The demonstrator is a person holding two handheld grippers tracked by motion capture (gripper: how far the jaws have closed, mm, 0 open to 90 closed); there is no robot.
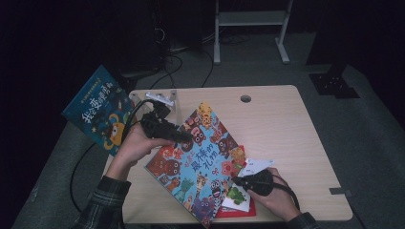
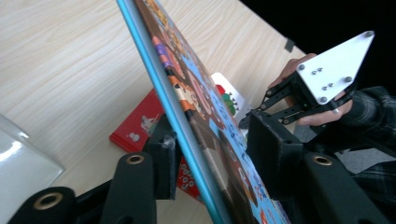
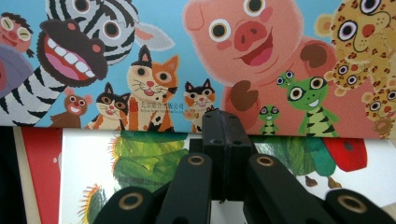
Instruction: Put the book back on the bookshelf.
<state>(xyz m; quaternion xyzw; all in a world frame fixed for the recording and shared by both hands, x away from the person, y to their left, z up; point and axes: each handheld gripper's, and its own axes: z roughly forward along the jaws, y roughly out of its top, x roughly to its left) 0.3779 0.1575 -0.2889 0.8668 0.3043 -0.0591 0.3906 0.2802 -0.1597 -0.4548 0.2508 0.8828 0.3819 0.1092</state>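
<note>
The left gripper [image 1: 184, 138] has the animal book [image 1: 200, 164] between its jaws at the book's far left edge. The jaws are partway open, one on each side of the cover; the left gripper view shows the book [image 2: 196, 126] tilted up off the table [image 1: 277, 124], but I can't tell if both pads actually press on it. The right gripper [image 1: 236, 180] sits near the right, jaws closed tight together with nothing between them, tips resting on the white book [image 1: 239, 195] right at the animal book's near edge. A red book [image 2: 135, 128] lies under both, and a blue book [image 1: 98, 112] hangs off the far left corner.
</note>
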